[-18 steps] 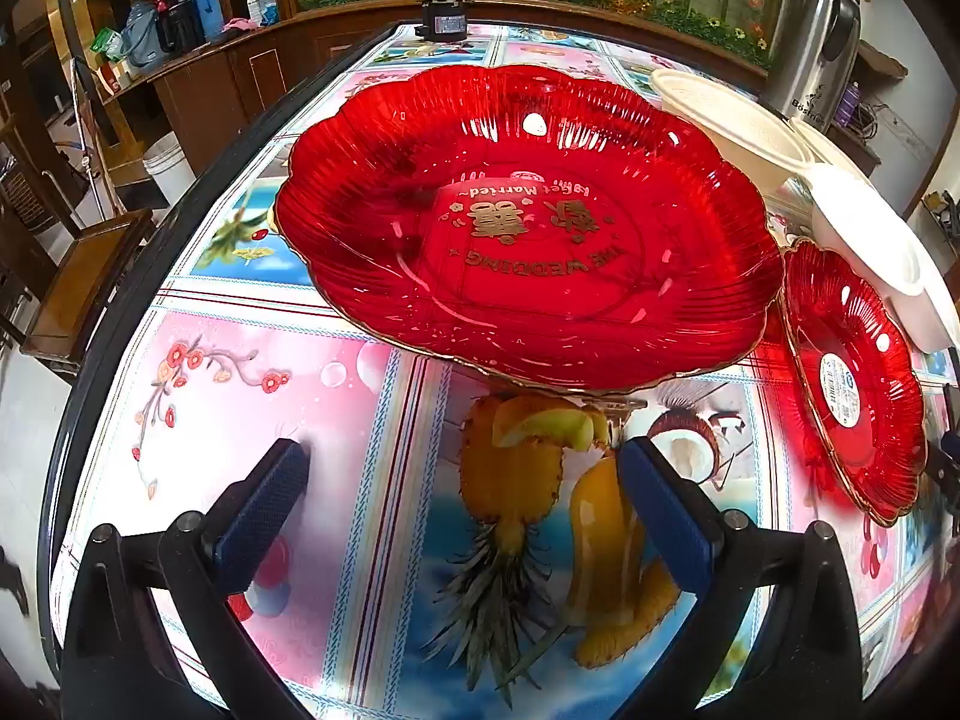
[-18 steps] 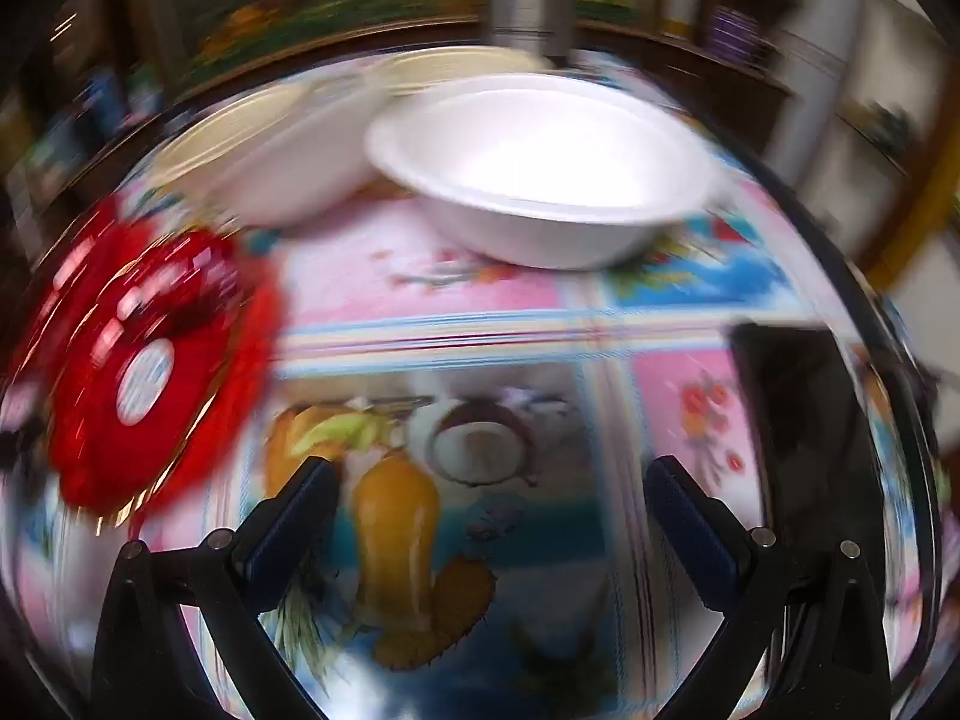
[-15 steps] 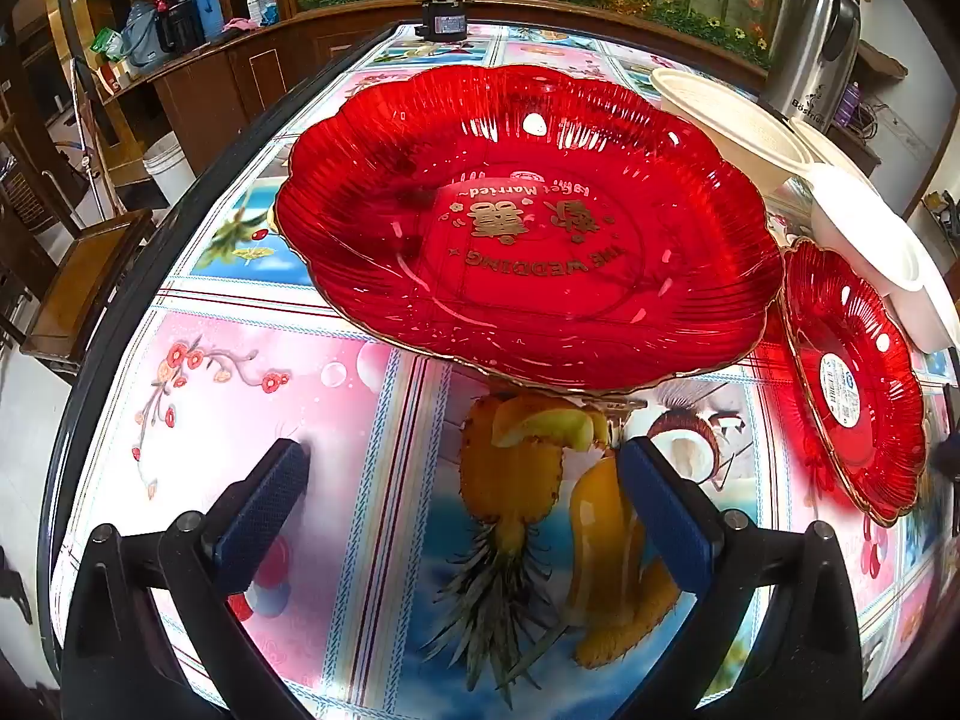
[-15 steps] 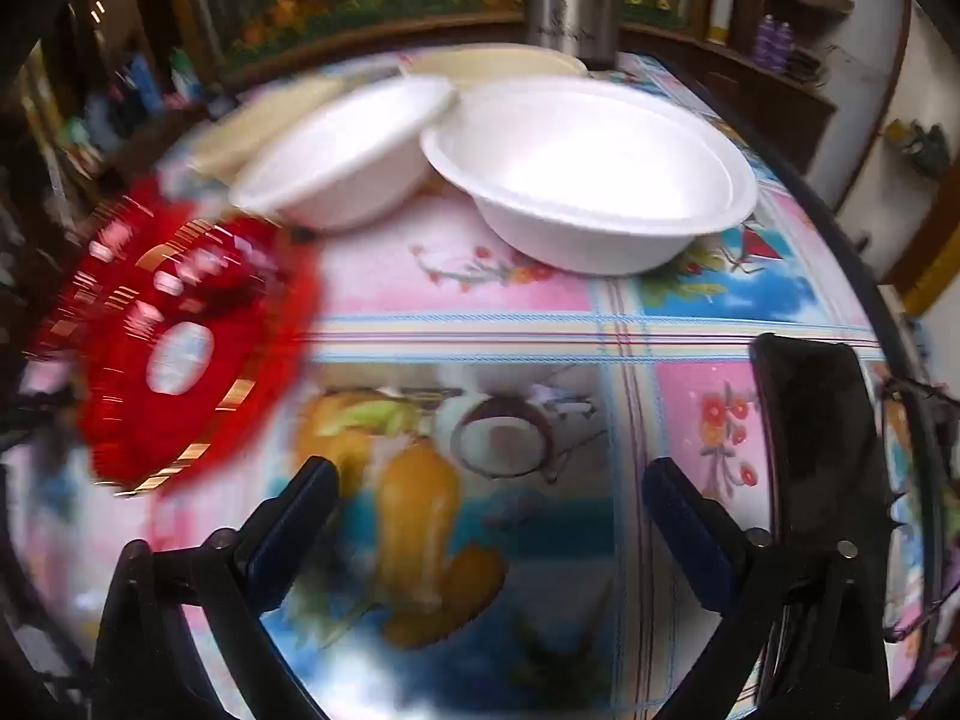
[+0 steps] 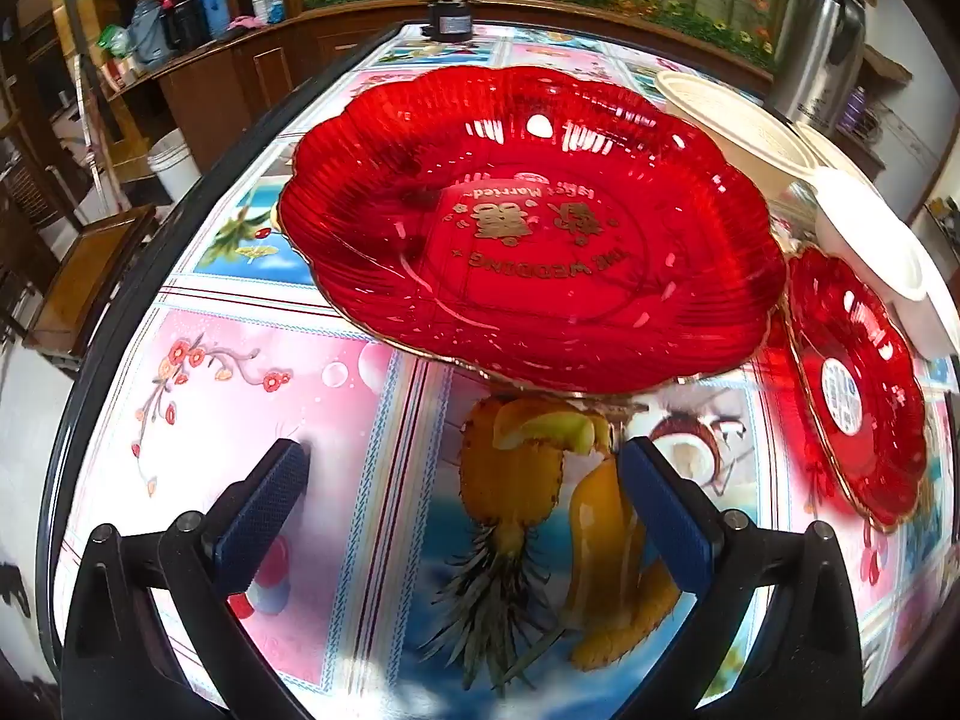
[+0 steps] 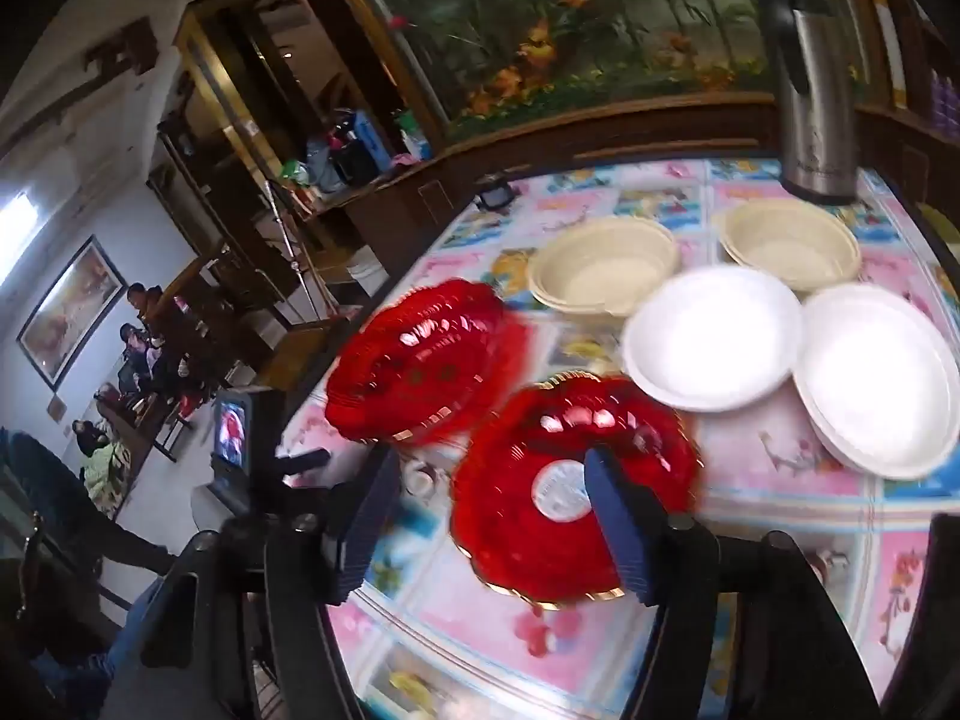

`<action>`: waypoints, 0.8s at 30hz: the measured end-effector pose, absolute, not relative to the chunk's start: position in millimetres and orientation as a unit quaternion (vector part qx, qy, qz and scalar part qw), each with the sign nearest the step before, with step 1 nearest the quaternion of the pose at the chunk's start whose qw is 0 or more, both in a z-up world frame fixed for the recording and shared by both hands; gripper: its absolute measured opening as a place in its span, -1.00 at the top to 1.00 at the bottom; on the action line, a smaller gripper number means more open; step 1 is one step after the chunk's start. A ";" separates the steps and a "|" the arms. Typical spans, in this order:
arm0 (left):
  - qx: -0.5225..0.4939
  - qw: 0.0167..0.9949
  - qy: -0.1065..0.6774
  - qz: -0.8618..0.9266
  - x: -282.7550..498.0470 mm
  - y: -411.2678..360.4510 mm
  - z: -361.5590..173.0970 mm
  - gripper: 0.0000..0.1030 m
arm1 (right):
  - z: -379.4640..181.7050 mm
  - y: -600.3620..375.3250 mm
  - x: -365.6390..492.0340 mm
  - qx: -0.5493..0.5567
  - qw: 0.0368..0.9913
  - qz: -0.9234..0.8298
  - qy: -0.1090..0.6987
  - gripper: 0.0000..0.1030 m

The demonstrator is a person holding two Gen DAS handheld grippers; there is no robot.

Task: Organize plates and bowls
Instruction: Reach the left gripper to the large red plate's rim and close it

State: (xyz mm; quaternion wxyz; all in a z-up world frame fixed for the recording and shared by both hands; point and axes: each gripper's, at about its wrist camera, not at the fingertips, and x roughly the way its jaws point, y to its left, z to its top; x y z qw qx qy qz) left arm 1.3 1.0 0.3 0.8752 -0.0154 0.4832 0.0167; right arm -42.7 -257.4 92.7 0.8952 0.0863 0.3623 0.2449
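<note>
A large red scalloped plate point(image 5: 528, 222) with gold lettering sits on the table just ahead of my open, empty left gripper point(image 5: 462, 498). A smaller red plate point(image 5: 852, 384) lies to its right. In the right wrist view the large red plate point(image 6: 420, 360) is at left and the small red plate point(image 6: 540, 480) lies below my open, empty right gripper point(image 6: 492, 516), which is raised above the table. Two white bowls point(image 6: 714, 342) point(image 6: 876, 378) and two cream bowls point(image 6: 600, 270) point(image 6: 786, 246) stand behind.
A steel thermos jug point(image 6: 810, 96) stands at the table's far edge. A small black device point(image 6: 495, 195) sits at the far left edge. The table's left edge point(image 5: 120, 300) drops to chairs and a white bucket point(image 5: 171, 159). My left gripper's body point(image 6: 240, 450) shows at lower left.
My right gripper has risen and swung left, from low over the table facing the white bowls to high above the small red plate. The left gripper has not moved.
</note>
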 end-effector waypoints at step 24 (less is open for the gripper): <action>-0.108 0.897 0.429 0.004 -30.0 79.0 60.8 -1.00 | 26.9 -198.9 78.5 0.191 0.847 0.235 0.436 0.23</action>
